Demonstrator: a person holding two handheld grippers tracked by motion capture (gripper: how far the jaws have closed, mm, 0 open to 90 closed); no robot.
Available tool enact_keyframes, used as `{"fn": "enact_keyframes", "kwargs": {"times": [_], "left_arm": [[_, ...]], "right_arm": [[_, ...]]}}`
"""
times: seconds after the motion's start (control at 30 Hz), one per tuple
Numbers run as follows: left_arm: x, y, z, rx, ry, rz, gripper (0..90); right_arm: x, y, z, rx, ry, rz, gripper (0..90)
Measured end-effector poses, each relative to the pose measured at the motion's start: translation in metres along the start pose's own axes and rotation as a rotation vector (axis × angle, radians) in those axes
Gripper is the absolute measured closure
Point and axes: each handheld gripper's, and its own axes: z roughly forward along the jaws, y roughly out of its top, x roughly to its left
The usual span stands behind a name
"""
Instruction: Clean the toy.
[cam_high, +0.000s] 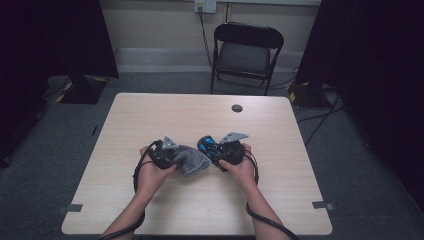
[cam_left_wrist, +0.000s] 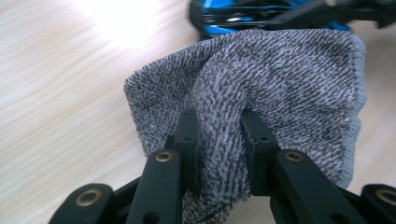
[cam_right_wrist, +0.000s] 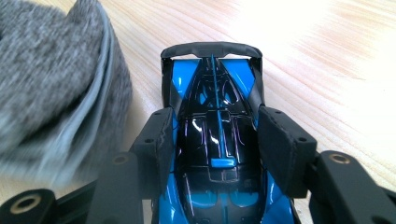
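Toy car (cam_right_wrist: 217, 154), blue and black, sits mid-tabletop (cam_high: 150, 115), clamped by its flanks in the right claw (cam_high: 212, 148). In the right gripper view both pads press the car's sides, its rear wing pointing away from the camera; wood grain shows beyond it. Grey cloth (cam_left_wrist: 261, 88), terry weave with a stitched hem, is bunched in the left claw (cam_left_wrist: 218, 126): the jaws pinch a fold of it between them, nearly closed, and the rest of the cloth spreads ahead of the jaws and droops toward the tabletop. From the high view, cloth and car meet between the two hands near the tabletop's centre, the cloth's far edge touching or just beside the car's body; I cannot tell which. In the left gripper view, the car lies right behind the cloth's upper edge. Left hand (cam_high: 150, 175) and right hand (cam_high: 242, 170) come in from the near edge, cables trailing. A folding chair (cam_high: 245, 50) stands beyond the far edge.
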Motion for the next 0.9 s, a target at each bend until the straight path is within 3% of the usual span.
{"fn": "enact_keyframes", "kwargs": {"times": [0.5, 0.7, 0.9], "left_arm": [[-0.049, 0.005, 0.005, -0.013, -0.094, 0.101, 71.5], [-0.071, 0.005, 0.016, 0.009, -0.142, 0.147, 71.5], [-0.089, 0.008, 0.029, 0.016, -0.163, 0.177, 71.4]], "right_arm": [[-0.001, 0.002, 0.0, 0.019, 0.006, -0.001, 46.3], [-0.002, 0.003, 0.0, 0.023, 0.012, -0.003, 46.3], [-0.001, 0.003, 0.0, 0.021, 0.007, -0.004, 46.3]]}}
